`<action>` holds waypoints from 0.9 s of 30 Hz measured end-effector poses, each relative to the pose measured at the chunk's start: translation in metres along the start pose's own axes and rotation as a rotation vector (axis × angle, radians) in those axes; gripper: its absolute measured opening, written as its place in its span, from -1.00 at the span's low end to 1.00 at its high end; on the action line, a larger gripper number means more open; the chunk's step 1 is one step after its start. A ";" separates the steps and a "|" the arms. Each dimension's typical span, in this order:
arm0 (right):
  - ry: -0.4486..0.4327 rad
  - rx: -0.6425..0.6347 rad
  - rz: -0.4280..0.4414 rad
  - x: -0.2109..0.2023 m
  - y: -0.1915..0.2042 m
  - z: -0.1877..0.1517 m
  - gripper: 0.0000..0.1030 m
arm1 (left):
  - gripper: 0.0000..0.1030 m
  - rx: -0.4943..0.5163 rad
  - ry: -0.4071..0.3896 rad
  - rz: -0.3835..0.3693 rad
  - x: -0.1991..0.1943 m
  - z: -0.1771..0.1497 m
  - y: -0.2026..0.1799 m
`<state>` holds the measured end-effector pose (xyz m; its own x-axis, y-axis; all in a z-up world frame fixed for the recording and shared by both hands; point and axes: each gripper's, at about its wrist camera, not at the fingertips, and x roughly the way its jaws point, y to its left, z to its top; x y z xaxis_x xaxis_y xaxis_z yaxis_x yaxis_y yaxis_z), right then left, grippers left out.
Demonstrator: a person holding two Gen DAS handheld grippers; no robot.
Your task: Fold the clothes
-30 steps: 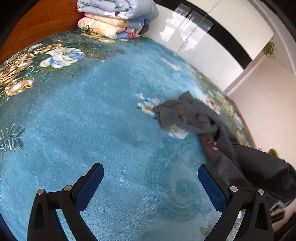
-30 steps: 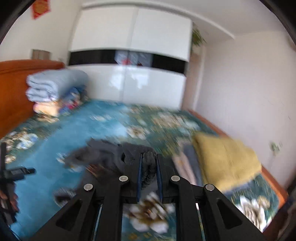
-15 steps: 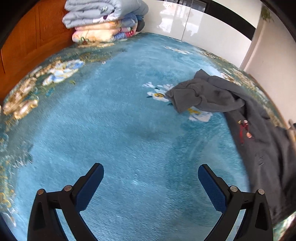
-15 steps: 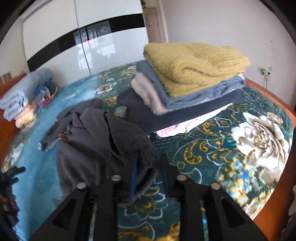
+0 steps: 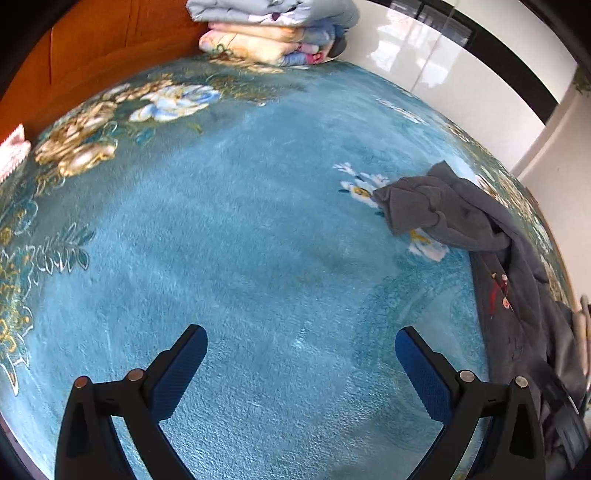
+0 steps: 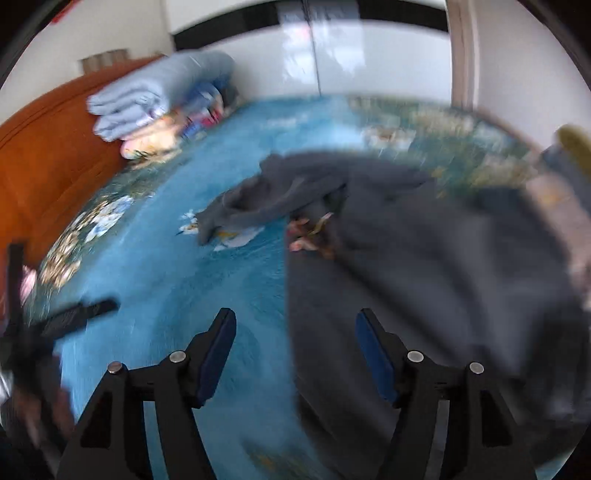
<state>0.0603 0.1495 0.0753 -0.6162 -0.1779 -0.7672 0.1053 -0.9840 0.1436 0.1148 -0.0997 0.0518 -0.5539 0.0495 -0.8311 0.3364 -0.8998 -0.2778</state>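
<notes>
A dark grey garment [image 5: 491, 258] with a small red print lies crumpled on the blue flowered bedspread [image 5: 240, 240], at the right in the left wrist view. My left gripper [image 5: 301, 352] is open and empty above bare bedspread, left of the garment. In the blurred right wrist view the garment [image 6: 406, 258] spreads ahead and to the right. My right gripper [image 6: 295, 339] is open and empty, its right finger over the garment's near edge.
Folded quilts [image 5: 273, 29] are stacked at the wooden headboard [image 5: 92, 51]. A stack of folded clothes [image 6: 569, 158] shows at the right edge of the right wrist view. White wardrobe doors [image 5: 443, 66] stand beyond the bed.
My right gripper has opened and let go of the grey garment, which now lies on the bed, and its view has swung left. My left gripper stayed open, its view shifting slightly.
</notes>
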 end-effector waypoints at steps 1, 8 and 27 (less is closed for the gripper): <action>0.015 -0.013 -0.036 0.018 0.009 0.008 0.33 | 1.00 -0.020 -0.002 -0.004 0.000 0.002 0.004; 0.083 -0.159 -0.362 0.099 0.032 0.035 0.04 | 1.00 -0.176 0.017 -0.066 0.003 0.010 0.030; -0.242 -0.226 0.140 -0.141 0.023 -0.049 -0.93 | 1.00 -0.273 0.049 -0.181 -0.001 0.013 0.048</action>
<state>0.1886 0.1514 0.1563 -0.7480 -0.3304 -0.5756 0.3548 -0.9320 0.0739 0.1217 -0.1487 0.0454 -0.5883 0.2251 -0.7767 0.4312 -0.7252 -0.5368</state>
